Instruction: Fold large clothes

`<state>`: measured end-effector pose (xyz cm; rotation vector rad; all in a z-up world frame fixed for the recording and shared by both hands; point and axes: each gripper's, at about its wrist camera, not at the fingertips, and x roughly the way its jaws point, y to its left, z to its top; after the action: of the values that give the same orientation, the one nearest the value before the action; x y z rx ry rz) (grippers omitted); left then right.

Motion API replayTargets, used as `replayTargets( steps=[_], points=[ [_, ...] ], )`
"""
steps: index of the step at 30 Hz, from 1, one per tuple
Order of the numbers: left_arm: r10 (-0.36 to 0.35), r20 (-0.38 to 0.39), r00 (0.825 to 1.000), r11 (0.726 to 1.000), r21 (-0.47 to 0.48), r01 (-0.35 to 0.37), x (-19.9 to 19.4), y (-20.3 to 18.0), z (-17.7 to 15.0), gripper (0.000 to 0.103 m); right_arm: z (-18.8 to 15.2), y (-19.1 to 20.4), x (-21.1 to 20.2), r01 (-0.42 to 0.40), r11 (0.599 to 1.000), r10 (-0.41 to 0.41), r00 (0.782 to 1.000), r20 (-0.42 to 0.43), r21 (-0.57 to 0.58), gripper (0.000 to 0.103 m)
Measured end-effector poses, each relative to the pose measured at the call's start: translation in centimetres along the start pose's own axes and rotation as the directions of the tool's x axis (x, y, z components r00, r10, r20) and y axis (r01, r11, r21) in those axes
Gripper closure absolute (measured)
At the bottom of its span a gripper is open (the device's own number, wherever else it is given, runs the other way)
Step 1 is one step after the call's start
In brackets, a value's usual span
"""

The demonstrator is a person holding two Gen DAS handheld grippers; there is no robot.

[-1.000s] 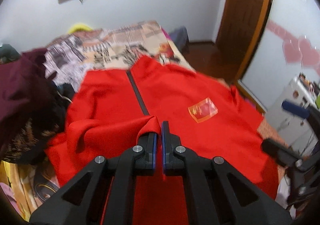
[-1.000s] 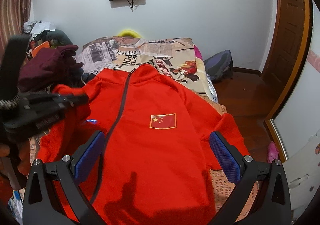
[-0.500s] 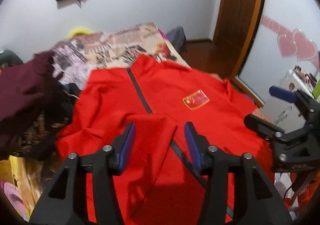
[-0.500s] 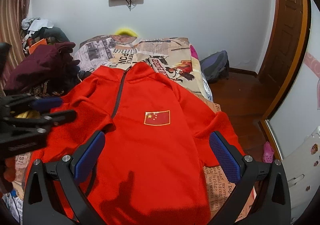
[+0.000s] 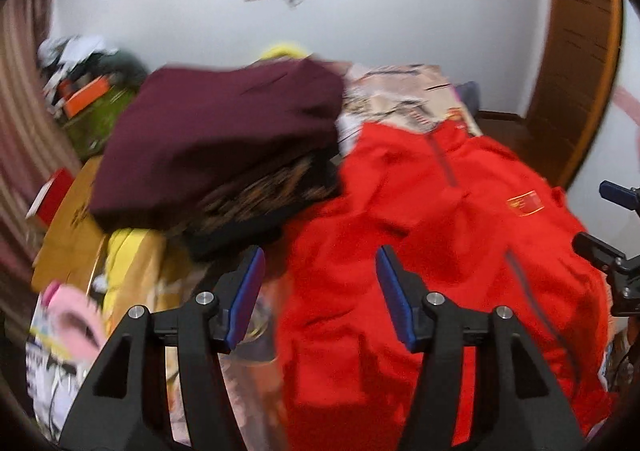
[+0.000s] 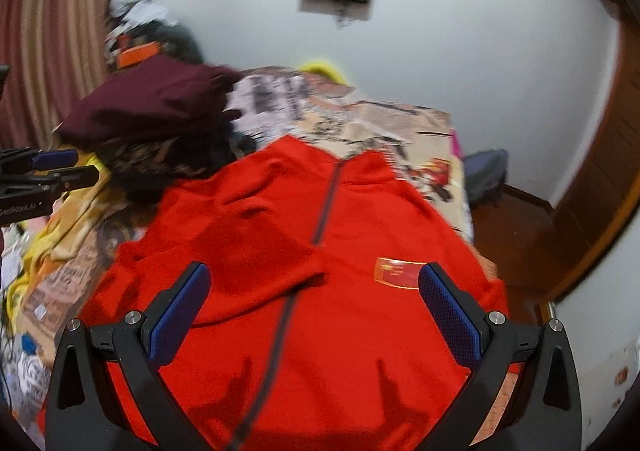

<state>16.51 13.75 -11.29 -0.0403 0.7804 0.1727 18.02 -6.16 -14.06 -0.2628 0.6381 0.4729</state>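
Lying flat on bed (image 6: 400, 123), front up: red jacket (image 6: 340, 291), zipper axis running near-to-far. Hovering directly over it: right gripper (image 6: 314, 303), spread wide, gripping nothing. Sitting off jacket's left edge: left gripper (image 5: 320, 283), opening, nothing between pads.

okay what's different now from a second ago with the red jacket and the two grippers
The left gripper let go of the red jacket's sleeve, which now lies folded across the chest, and swung away toward the maroon clothes pile; its jaws are opening, nothing between them. The right gripper stayed open over the red jacket, which stayed spread on the bed.
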Motion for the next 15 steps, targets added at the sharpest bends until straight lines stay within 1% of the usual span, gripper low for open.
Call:
replayTargets(
  steps=[3,5,7,9,13,15],
  points=[
    [0.037,-0.033,0.999,0.999,-0.033,-0.038,0.3,2.0,-2.1,0.046,-0.2,2.4,1.4,-0.065,0.996,0.063,0.997,-0.043,-0.053,0.000],
    [0.042,-0.056,0.998,0.997,-0.055,-0.045,0.5,3.2,-3.5,0.046,-0.6,4.3,2.8,-0.123,0.987,0.114,0.989,-0.093,-0.098,0.000],
    [0.047,-0.072,0.996,0.996,-0.065,-0.052,0.8,3.5,-4.5,0.046,-1.1,5.9,3.9,-0.154,0.979,0.135,0.981,-0.138,-0.136,0.000],
    [0.052,-0.088,0.995,0.995,-0.078,-0.059,1.4,4.1,-5.4,0.046,-1.9,7.7,5.1,-0.193,0.964,0.158,0.969,-0.189,-0.182,0.001],
    [0.032,-0.119,0.992,0.992,-0.118,-0.046,1.9,5.0,-7.3,0.046,-3.4,10.8,7.4,-0.260,0.931,0.184,0.941,-0.284,-0.256,0.002],
    [0.032,-0.134,0.990,0.990,-0.130,-0.050,2.3,5.2,-8.1,0.046,-4.2,11.9,8.4,-0.282,0.915,0.182,0.926,-0.330,-0.288,0.005]
  ],
)
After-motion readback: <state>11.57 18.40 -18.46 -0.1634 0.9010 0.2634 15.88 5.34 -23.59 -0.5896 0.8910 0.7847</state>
